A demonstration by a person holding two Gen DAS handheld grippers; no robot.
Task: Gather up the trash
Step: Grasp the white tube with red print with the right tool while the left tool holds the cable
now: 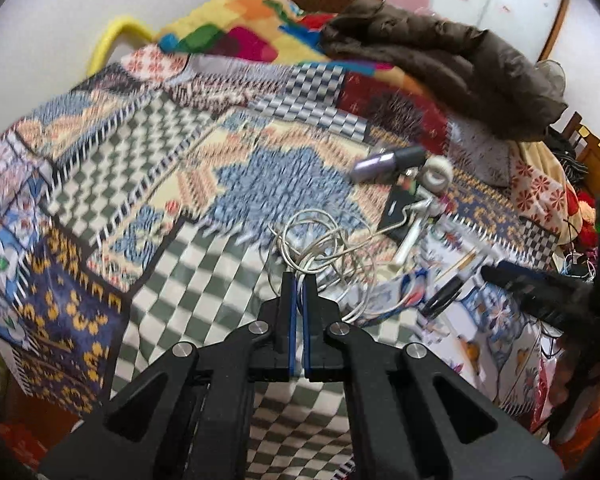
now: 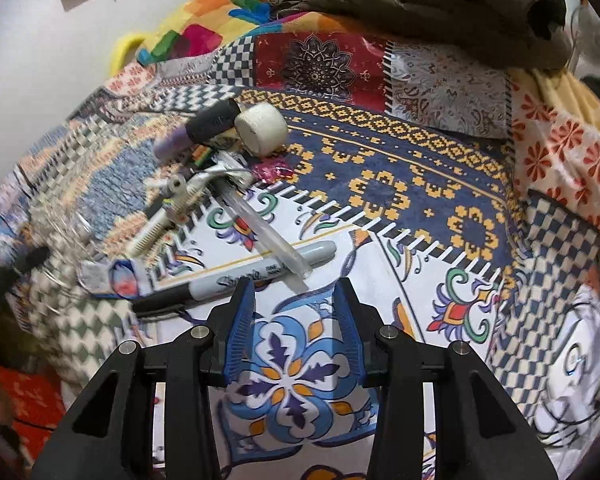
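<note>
Small clutter lies on a patchwork bed cover (image 1: 160,168). My left gripper (image 1: 299,280) is shut, its tips right at a tangled white cable (image 1: 324,240); whether a strand is pinched I cannot tell. A crumpled blue, white and red wrapper (image 1: 400,292) lies just right of it, also seen as the wrapper (image 2: 116,276) in the right wrist view. My right gripper (image 2: 294,286) is open over bare cloth with nothing between its pads. A grey marker (image 2: 244,274) and a clear tube (image 2: 268,232) lie just beyond its tips. A pink foil scrap (image 2: 274,172) sits farther back.
A white tape roll (image 2: 262,128) and a purple and black cylinder (image 2: 200,130) lie behind the pile. A brown jacket (image 2: 420,8) is heaped at the far side on a colourful blanket (image 1: 240,28). A yellow bar (image 1: 112,36) stands at the bed's far left.
</note>
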